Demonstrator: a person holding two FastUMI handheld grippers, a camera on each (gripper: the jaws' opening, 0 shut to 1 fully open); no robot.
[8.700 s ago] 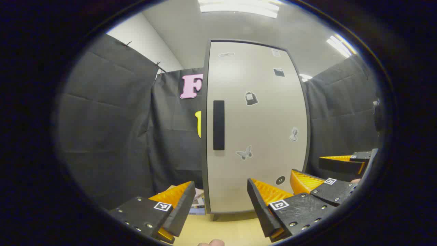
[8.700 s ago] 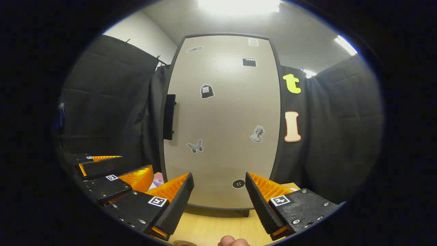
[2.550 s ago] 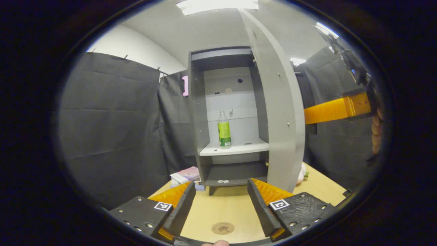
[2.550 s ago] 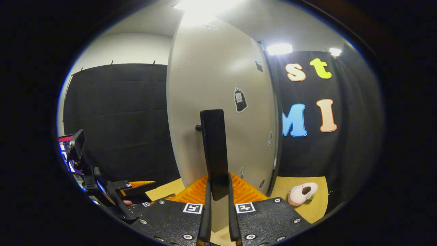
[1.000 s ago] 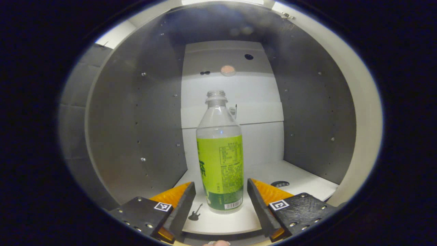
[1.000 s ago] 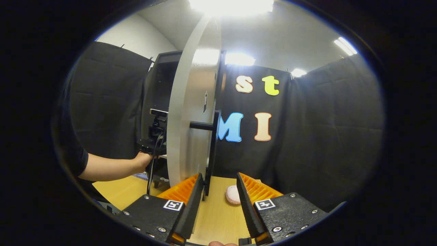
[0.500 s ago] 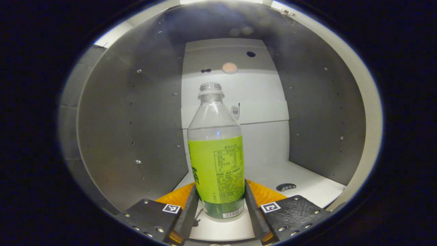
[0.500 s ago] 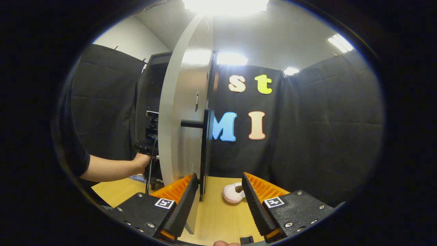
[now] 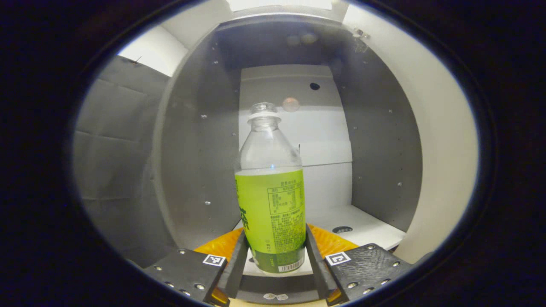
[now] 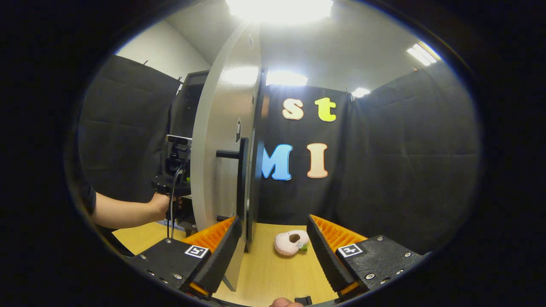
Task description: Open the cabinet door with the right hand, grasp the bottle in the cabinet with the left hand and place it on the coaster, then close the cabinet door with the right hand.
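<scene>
Clear plastic bottle with green label (image 9: 271, 200) upright at front edge of white cabinet shelf (image 9: 362, 226), left gripper (image 9: 273, 260) fingers clamped on its base. Right gripper (image 10: 273, 251) jaws apart, empty, beside open grey cabinet door (image 10: 217, 162).

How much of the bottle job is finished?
Done: the cabinet door stands open. In hand: the left tool is shut on the bottle, at the shelf's front edge. Left: set it on the coaster, then close the door with the open right tool.

Upright bottle (image 9: 270, 204) (green-labelled, uncapped)
</scene>
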